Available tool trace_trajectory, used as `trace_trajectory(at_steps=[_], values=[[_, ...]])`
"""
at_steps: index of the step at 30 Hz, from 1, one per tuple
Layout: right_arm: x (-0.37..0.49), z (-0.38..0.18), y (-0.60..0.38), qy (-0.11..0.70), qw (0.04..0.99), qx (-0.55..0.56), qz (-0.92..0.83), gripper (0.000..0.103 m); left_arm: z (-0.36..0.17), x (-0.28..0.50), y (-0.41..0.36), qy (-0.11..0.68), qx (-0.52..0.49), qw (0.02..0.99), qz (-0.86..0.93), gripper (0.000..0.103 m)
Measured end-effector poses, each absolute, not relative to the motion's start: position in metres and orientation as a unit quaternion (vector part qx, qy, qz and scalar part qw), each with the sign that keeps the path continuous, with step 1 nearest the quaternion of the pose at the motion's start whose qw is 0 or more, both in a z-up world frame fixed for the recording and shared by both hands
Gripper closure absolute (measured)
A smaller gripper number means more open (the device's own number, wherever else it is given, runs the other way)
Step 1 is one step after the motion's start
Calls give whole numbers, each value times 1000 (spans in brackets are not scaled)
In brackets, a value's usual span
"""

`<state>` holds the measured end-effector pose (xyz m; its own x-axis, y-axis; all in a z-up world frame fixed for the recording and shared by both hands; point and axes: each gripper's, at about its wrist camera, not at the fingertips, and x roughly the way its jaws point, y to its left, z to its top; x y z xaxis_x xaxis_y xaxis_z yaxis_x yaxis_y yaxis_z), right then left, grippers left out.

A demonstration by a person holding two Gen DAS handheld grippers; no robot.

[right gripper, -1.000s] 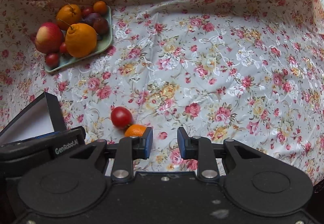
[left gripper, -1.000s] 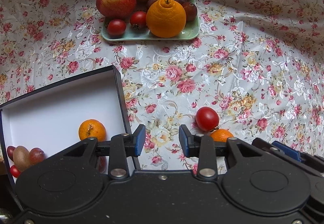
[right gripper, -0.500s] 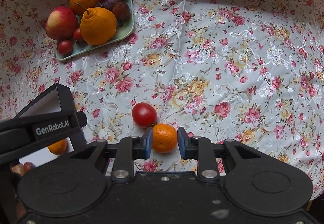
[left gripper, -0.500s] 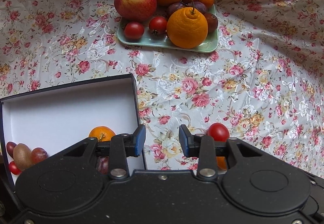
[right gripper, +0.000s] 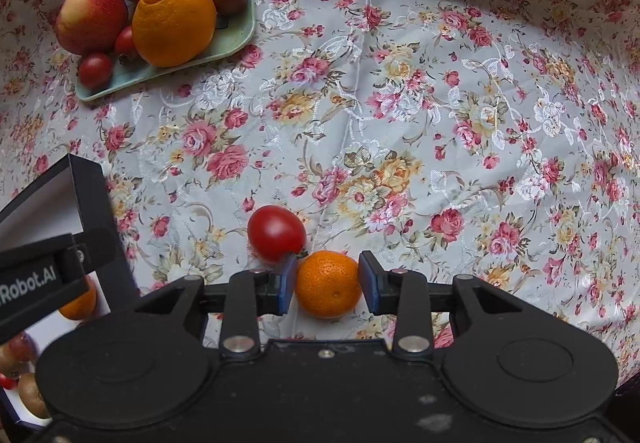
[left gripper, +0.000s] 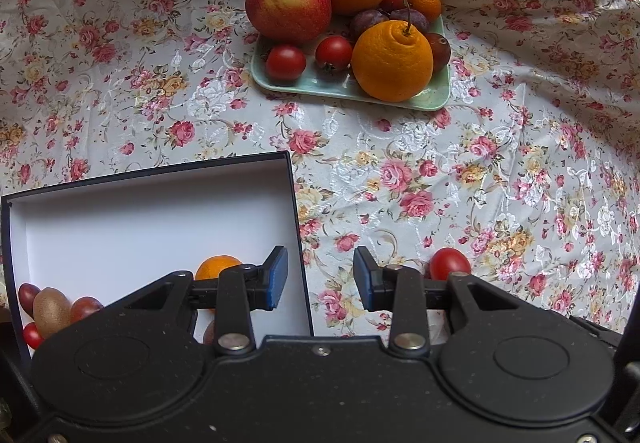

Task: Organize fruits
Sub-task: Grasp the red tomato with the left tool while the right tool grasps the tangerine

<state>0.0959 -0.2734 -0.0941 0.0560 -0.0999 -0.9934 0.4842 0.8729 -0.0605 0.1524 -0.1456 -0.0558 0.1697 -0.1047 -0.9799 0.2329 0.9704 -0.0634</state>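
Orange mandarin (right gripper: 328, 283) | now between right tongs (right gripper: 328, 285) | seemingly touching

You see a white cloth (right gripper: 400, 103) printed with pink, red and yellow roses, and on it a pale green tray (left gripper: 436, 99). Nearer you than the tray lie an orange mandarin (right gripper: 328, 283) and a glossy red tomato (right gripper: 276, 233). Left of them stands a black box (left gripper: 160, 219) lined white.
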Motion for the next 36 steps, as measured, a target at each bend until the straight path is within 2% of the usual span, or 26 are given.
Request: trace_trajectory(at_steps=[15, 27, 30, 32, 36], values=[[97, -102, -276, 672, 698, 145, -200, 65, -56, 153, -147, 635, 51, 764, -105, 58], [74, -92, -310, 676, 679, 161, -238, 67, -62, 140, -180, 637, 82, 755, -129, 58], [67, -88, -324, 673, 676, 178, -240, 71, -66, 135, -193, 640, 90, 750, -141, 58], [63, -85, -333, 670, 676, 192, -239, 80, -68, 132, -201, 641, 95, 747, -148, 58], [55, -79, -348, 666, 672, 208, -247, 81, -73, 127, -217, 643, 105, 742, -158, 58]])
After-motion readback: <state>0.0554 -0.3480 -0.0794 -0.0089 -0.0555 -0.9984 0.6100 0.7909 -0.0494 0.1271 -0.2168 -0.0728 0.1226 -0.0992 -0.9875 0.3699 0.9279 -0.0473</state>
